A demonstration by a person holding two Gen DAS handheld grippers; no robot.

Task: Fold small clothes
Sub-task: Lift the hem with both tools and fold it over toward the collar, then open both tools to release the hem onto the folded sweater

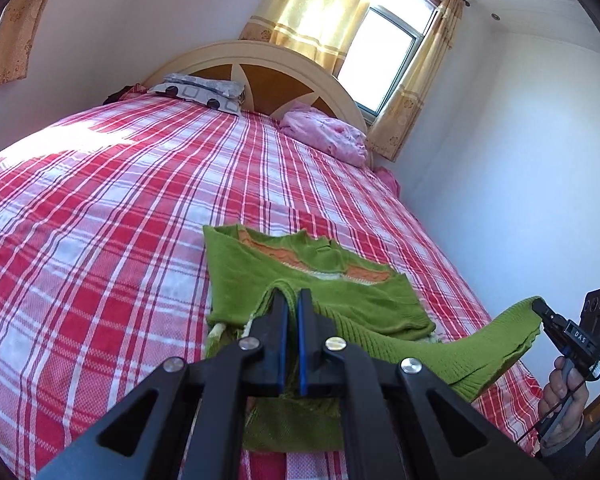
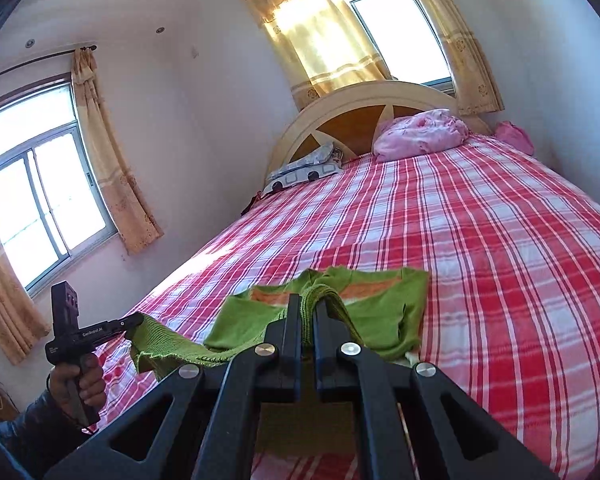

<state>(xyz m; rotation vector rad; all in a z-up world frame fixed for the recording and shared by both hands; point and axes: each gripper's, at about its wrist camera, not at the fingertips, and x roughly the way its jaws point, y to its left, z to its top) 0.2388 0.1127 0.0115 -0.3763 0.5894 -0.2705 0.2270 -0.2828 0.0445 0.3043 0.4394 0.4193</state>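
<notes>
A small green knit sweater (image 1: 320,280) with orange and white bands lies on the red plaid bed (image 1: 120,220), partly lifted at its near edge. My left gripper (image 1: 291,298) is shut on the sweater's ribbed hem. My right gripper (image 2: 309,304) is shut on the same ribbed hem (image 2: 324,296) further along. The hem stretches between the two grippers above the bed. In the left wrist view the right gripper (image 1: 538,306) shows at the right, pinching the green edge. In the right wrist view the left gripper (image 2: 138,320) shows at the left, pinching the sweater (image 2: 380,304).
A patterned grey pillow (image 1: 204,90) and a pink bundle (image 1: 328,132) lie at the curved headboard (image 1: 260,56). A wall runs along the bed's right side (image 1: 520,160). Curtained windows (image 2: 40,200) stand behind and left of the bed.
</notes>
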